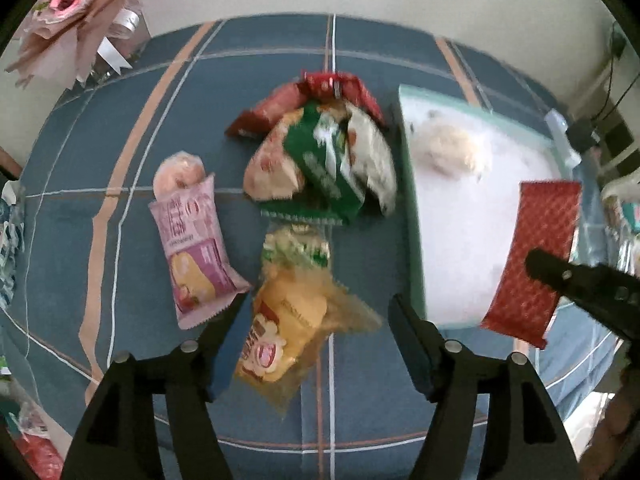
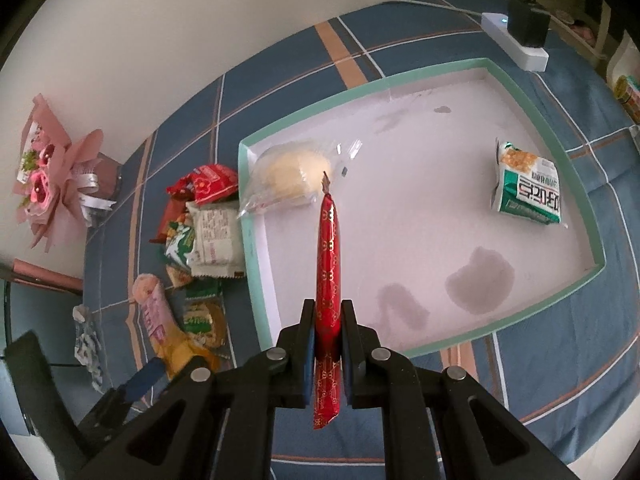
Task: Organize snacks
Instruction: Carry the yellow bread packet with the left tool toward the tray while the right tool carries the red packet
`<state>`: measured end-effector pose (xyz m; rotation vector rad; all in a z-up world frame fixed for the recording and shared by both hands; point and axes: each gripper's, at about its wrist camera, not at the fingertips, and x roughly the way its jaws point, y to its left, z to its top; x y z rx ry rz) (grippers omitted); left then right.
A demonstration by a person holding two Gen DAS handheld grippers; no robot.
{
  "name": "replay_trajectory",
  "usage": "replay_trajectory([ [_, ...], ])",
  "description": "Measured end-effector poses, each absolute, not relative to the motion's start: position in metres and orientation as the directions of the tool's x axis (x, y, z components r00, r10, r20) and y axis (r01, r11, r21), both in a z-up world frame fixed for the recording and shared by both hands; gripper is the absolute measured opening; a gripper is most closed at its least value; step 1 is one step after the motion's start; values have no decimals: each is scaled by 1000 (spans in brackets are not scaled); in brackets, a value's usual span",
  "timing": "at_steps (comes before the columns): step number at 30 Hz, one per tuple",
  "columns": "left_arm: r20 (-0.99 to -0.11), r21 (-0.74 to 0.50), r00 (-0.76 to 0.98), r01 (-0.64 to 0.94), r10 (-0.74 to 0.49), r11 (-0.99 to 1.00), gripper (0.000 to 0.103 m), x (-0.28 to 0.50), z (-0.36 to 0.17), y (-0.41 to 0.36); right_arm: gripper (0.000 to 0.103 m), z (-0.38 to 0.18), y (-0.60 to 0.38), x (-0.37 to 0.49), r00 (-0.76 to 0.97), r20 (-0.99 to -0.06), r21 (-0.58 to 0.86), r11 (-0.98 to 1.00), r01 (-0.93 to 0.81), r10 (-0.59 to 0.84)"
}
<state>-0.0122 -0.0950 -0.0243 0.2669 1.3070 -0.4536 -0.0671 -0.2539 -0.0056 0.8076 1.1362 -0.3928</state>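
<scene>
My worktop (image 2: 560,344) wears a blue plaid cloth against a cream wall; pink paper bouquet (image 2: 52,176) at 9 o'clock, white power strip (image 2: 516,38) with a black plug at 1. My right tool (image 2: 327,330) is clamped on the red patterned snack stick (image 2: 329,264), held over the mint-rimmed white tray (image 2: 400,80), which holds a pale bun (image 2: 288,172) and green packet (image 2: 528,188). My left tool (image 1: 316,308) gapes wide, holding nothing, above the yellow packet (image 1: 288,332) beside the snack pile (image 1: 320,152).

soft even daylight | left view motion-blurred | fisheye edges bent, vignetted
</scene>
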Motion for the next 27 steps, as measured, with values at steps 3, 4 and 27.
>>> replay_trajectory([
  [3, -974, -24, 190, 462, -125, 886, 71, -8, -36, -99, 12, -7, -252, -67, 391, -913, 365, 665, 652, 118],
  [4, -975, -7, 193, 459, -107, 888, 71, -7, -40, -100, 12, -8, -252, -67, 388, -914, 364, 664, 653, 119],
  [27, -953, 17, 283, 419, -113, 908, 45, 13, -21, -92, 12, -13, -262, -64, 388, -913, 372, 655, 658, 129],
])
